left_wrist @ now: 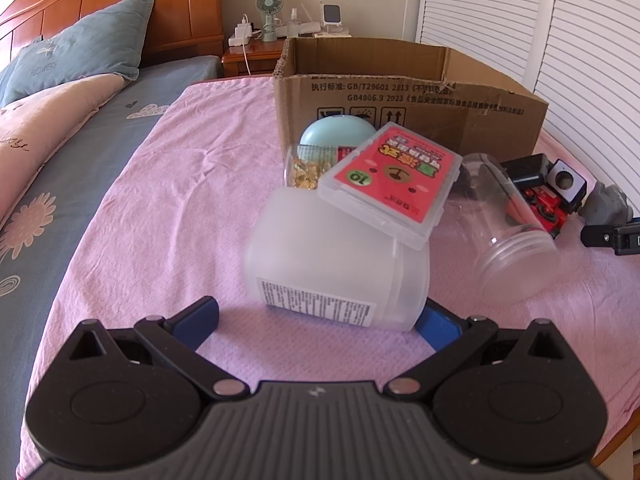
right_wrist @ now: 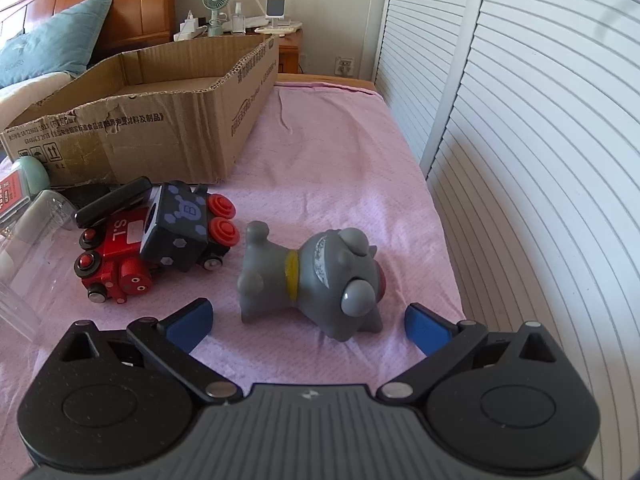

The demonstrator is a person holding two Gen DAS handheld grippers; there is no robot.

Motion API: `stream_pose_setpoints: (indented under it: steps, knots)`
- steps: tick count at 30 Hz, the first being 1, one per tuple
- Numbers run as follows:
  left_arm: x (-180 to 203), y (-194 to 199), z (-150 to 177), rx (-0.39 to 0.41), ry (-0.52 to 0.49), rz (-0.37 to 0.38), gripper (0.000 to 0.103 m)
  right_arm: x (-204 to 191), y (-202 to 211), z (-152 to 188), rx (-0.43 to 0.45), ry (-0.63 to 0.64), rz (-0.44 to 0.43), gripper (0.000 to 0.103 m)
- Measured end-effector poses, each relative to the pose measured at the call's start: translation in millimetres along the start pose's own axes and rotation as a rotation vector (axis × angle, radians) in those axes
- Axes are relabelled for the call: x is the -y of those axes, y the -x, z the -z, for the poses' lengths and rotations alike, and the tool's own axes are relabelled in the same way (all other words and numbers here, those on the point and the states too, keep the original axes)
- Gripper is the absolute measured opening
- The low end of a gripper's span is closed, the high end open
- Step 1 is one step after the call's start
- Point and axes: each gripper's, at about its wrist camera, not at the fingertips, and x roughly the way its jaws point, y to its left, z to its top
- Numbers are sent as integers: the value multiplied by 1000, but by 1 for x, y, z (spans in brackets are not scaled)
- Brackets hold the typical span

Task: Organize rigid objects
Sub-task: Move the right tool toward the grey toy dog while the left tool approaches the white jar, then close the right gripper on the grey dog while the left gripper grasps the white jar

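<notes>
My left gripper [left_wrist: 316, 318] is open just in front of a frosted plastic container [left_wrist: 336, 268] lying on its side on the pink cloth; its right pad sits under the container's edge. A clear case with a red card [left_wrist: 390, 178] leans on top of it. Behind stand a jar with a light blue lid [left_wrist: 334, 134] and a clear jar [left_wrist: 506, 228] on its side. My right gripper [right_wrist: 308, 324] is open around the near side of a grey rubber dog toy [right_wrist: 316, 276] lying on its side. A red toy train [right_wrist: 116, 256] and a black cube [right_wrist: 180, 228] lie to its left.
An open cardboard box [left_wrist: 420, 96] [right_wrist: 160, 120] sits on the pink cloth [left_wrist: 180, 200] at the back. White louvred doors [right_wrist: 520, 140] run along the right. A bed with pillows [left_wrist: 80, 52] lies left, a cluttered nightstand [left_wrist: 256, 56] behind.
</notes>
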Motion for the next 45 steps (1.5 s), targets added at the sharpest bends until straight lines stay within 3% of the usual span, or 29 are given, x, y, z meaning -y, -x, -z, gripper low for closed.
stream_pose_setpoints:
  steps: [18,21,27,33,39,45]
  knots:
    - [0,1,2,10,-2,1,103,11,-13,-12,68,72,-95,103]
    - [0,2,2,13,-10,8,103,11,-16,-13,78,78,-96,101]
    - [0,2,-1,16,-47,26,102,10,-10,-11,87,70,-78,83]
    - [5,8,-8,104,-100,35,102,12,-6,-7,85,62,-71,80]
    - [10,-1,-18,87,-148,60,102,11,-6,-7,82,52,-73,80]
    - [8,-2,-22,73,-132,85,100,13,-8,-10,85,54,-73,80]
